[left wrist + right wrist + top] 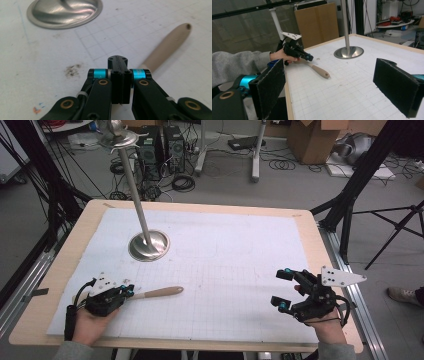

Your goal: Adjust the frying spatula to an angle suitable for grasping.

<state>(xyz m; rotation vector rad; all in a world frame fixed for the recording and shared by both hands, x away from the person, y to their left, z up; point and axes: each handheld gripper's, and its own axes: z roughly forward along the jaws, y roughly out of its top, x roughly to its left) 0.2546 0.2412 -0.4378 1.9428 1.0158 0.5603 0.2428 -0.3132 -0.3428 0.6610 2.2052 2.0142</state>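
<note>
A tool with a light wooden handle lies on the white gridded sheet at the front left, its free end pointing right. My left gripper is shut at the handle's near end, and the part between the pads is hidden. In the left gripper view the black jaws are pressed together and the handle runs out from behind the right one. The right gripper view shows that handle slanting from the left gripper down to the sheet. My right gripper rests at the front right, open with nothing between its pads.
A metal pole on a round shiny base stands at the sheet's back left, with the same base close ahead of the left gripper. The white sheet covers most of the wooden table. Black tripod legs stand around it.
</note>
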